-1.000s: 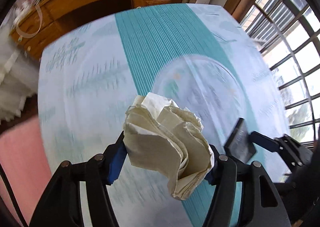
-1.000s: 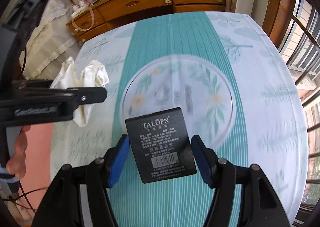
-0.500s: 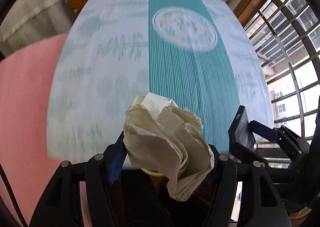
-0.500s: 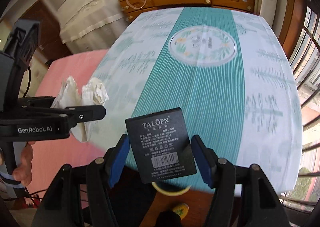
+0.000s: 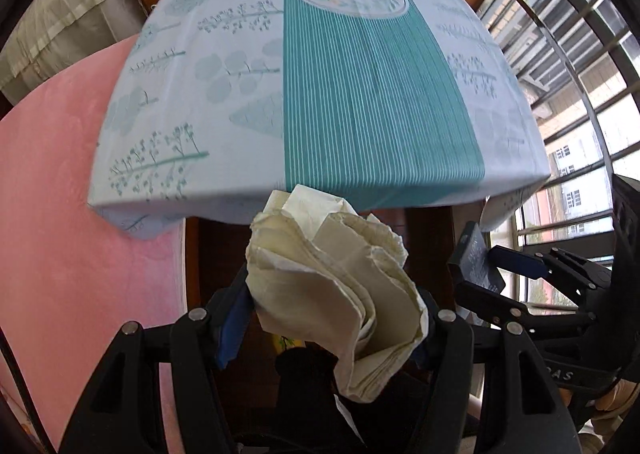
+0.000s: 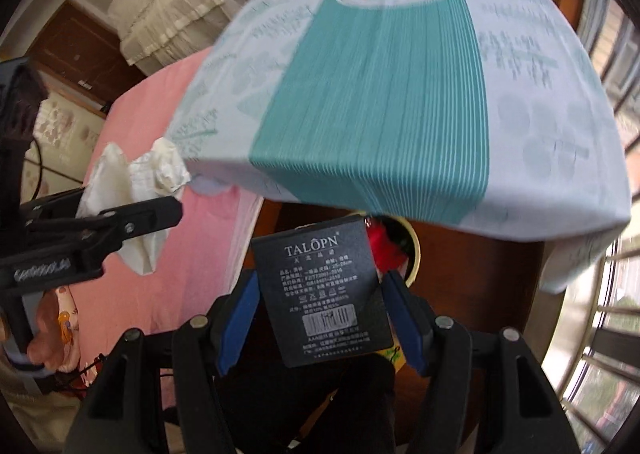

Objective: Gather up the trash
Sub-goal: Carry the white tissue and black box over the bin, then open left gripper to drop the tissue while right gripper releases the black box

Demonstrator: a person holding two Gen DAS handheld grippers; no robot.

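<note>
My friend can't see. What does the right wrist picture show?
The right gripper clamps a black TALOPN card above a yellow bin, below the tablecloth edge. At left, the left gripper holds crumpled paper.

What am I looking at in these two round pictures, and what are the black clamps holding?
No robot here: a person carries a hand-held pair of tongs in each hand, and a fisheye camera on each looks forward along its two fingers. The left picture comes from the left tongs, shut on a crumpled cream-white paper napkin. The right picture comes from the right tongs, shut on a flat black cardboard tag printed TALOPN. Each pair also shows at the edge of the other's view. Ahead is a table under a pale blue tablecloth with a teal striped band. Below its edge sits a yellow-rimmed bin holding something red.
</note>
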